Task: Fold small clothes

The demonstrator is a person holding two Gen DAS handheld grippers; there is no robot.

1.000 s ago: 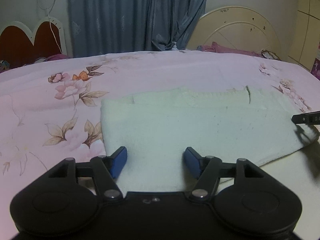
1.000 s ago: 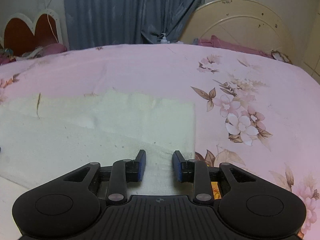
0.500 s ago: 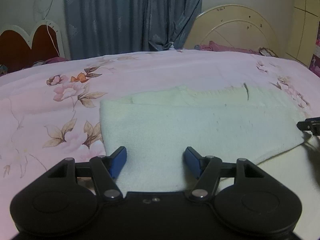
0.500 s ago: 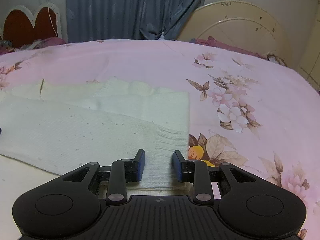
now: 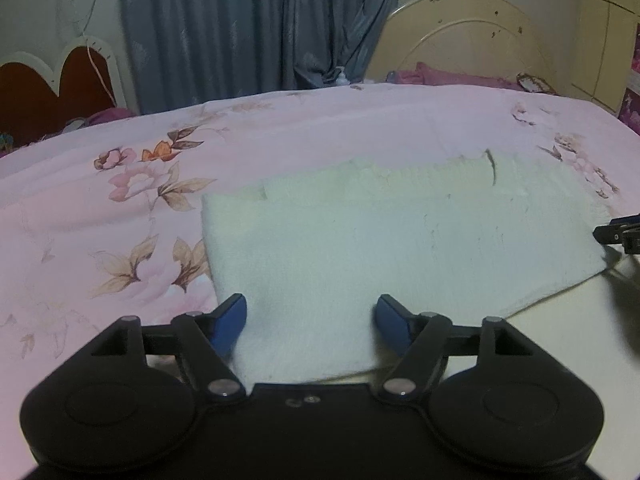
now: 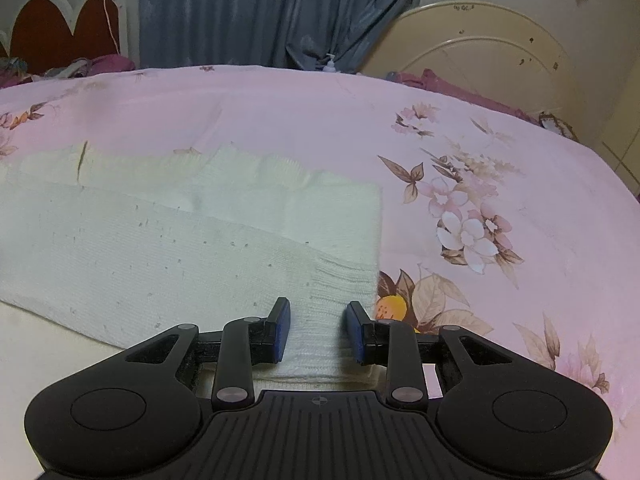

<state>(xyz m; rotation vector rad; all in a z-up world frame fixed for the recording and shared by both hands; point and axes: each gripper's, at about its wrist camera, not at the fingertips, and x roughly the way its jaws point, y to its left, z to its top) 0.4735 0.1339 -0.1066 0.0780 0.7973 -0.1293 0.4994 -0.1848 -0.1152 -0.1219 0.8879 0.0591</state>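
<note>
A white knit garment (image 5: 380, 248) lies folded flat on the pink floral bedsheet (image 5: 120, 208). My left gripper (image 5: 310, 320) is open, its blue pads astride the garment's near left part. In the right wrist view the garment (image 6: 180, 248) shows its ribbed right end. My right gripper (image 6: 318, 330) is open with a narrower gap, its pads on either side of that ribbed end. The right gripper's tip shows at the right edge of the left wrist view (image 5: 618, 234).
A cream headboard (image 5: 468, 40) and blue curtain (image 5: 256, 28) stand behind the bed. A red heart-shaped headboard (image 6: 64, 32) is at the far left. A pale surface (image 5: 560, 340) lies under the garment's near edge.
Both grippers have drawn back slightly toward the garment's near edge. The right gripper now sits over the ribbed right end. The garment lies flat as before.
</note>
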